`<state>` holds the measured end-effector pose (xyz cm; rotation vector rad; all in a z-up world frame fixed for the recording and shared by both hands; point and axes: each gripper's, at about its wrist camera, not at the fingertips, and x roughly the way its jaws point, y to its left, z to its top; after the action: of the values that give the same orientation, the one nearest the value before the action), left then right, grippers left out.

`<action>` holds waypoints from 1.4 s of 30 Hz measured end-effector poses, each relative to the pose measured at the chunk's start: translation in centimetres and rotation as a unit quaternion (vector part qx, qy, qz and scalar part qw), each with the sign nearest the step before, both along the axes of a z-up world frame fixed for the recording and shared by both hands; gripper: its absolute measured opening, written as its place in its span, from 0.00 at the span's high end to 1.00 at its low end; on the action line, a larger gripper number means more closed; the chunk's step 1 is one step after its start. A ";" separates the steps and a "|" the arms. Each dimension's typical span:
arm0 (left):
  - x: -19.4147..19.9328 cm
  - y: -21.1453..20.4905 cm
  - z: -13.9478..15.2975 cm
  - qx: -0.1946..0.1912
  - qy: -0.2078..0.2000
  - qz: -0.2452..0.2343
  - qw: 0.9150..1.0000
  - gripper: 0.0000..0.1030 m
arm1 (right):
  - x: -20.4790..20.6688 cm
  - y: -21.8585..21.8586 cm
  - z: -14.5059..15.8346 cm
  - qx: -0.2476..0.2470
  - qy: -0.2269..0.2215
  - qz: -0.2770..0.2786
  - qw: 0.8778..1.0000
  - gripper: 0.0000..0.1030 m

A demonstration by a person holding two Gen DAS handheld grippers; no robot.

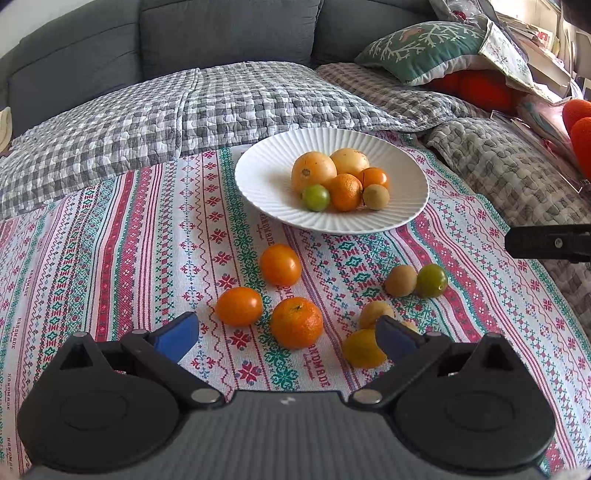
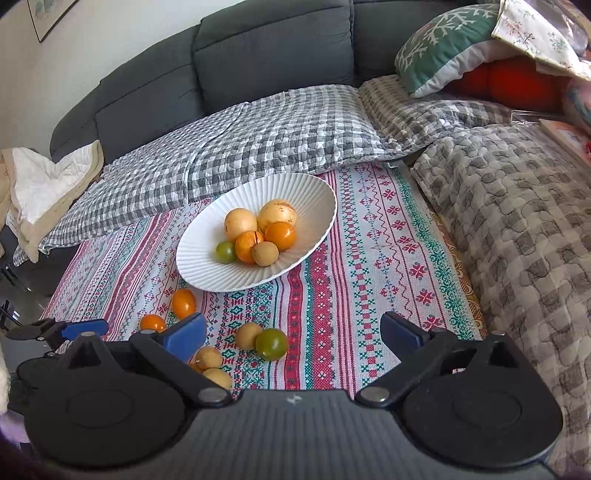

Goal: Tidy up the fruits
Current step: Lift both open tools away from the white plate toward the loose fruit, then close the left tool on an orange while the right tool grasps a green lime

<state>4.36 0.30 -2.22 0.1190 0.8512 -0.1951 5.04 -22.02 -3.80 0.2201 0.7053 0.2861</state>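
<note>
A white ribbed plate [image 1: 266, 184] [image 2: 207, 266] on the patterned cloth holds several fruits: two pale yellow ones, two orange ones, a green one [image 1: 316, 197] and a small brown one. Loose fruits lie on the cloth in front of it: a mandarin [image 1: 296, 322], two orange tomatoes [image 1: 280, 264] [image 1: 239, 306], a yellow fruit [image 1: 360, 349], a brown one [image 1: 400, 280] and a green one [image 1: 432, 280] [image 2: 271, 344]. My left gripper [image 1: 288, 334] is open and empty, just above the mandarin. My right gripper [image 2: 293, 332] is open and empty over the cloth, right of the loose fruits.
The cloth [image 1: 110, 258] covers a low surface in front of a grey sofa [image 1: 221, 33] with checked quilts [image 1: 184, 107]. Cushions [image 1: 424, 48] and papers pile at the right. The right gripper's tip [image 1: 546, 242] shows at the left wrist view's right edge.
</note>
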 end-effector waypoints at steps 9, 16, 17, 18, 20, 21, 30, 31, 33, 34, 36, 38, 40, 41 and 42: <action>-0.3 1.3 -1.7 0.007 0.024 0.005 1.000 0.10 | -0.6 0.1 -1.6 -0.047 0.012 0.016 0.999 0.03; -0.3 1.7 -3.5 0.027 0.027 0.004 0.999 0.10 | -0.8 0.5 -3.1 -0.083 0.027 0.031 0.996 0.03; -0.3 1.7 -3.7 0.027 0.026 0.003 0.999 0.10 | -0.8 0.7 -3.3 -0.088 0.028 0.034 0.995 0.03; -0.3 1.8 -3.9 0.025 0.024 0.001 0.999 0.10 | -0.9 0.9 -3.6 -0.096 0.030 0.038 0.994 0.03; -0.3 1.7 -4.1 0.024 0.018 -0.002 1.000 0.10 | -0.9 1.2 -3.9 -0.105 0.032 0.044 0.993 0.03; -0.3 1.7 -4.1 0.023 0.015 -0.005 1.000 0.10 | -1.0 1.4 -4.1 -0.109 0.033 0.048 0.992 0.03; 0.0 1.1 -4.1 0.010 -0.002 -0.024 1.000 0.19 | -0.9 2.6 -5.2 -0.138 0.041 0.069 0.987 0.03; 0.0 1.0 -4.1 0.007 -0.005 -0.026 1.000 0.24 | -0.8 2.7 -5.3 -0.141 0.042 0.070 0.987 0.03; 0.1 0.9 -4.0 -0.001 -0.007 -0.030 1.000 0.31 | -0.8 2.8 -5.4 -0.144 0.043 0.070 0.986 0.03; 0.2 0.9 -3.9 -0.004 -0.008 -0.031 0.999 0.35 | -0.8 2.8 -5.4 -0.145 0.043 0.070 0.986 0.03; 0.4 0.8 -3.8 -0.009 -0.010 -0.031 0.999 0.40 | -0.7 2.8 -5.5 -0.146 0.043 0.069 0.986 0.03; 0.5 0.7 -3.8 -0.013 -0.014 -0.031 0.999 0.47 | -0.6 2.8 -5.5 -0.145 0.043 0.067 0.986 0.03; 0.6 0.6 -3.7 -0.018 -0.014 -0.032 0.999 0.52 | -0.5 2.9 -5.5 -0.144 0.044 0.067 0.986 0.03; 0.7 0.5 -3.7 -0.020 -0.016 -0.032 0.999 0.55 | -0.5 2.9 -5.5 -0.145 0.044 0.067 0.986 0.03; 0.7 0.5 -3.6 -0.021 -0.016 -0.034 0.999 0.57 | -0.4 3.0 -5.5 -0.146 0.045 0.067 0.986 0.03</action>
<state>5.07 0.76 -5.83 0.1123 0.8104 -0.2731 4.61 -19.04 -9.34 -0.0942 0.8429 0.2990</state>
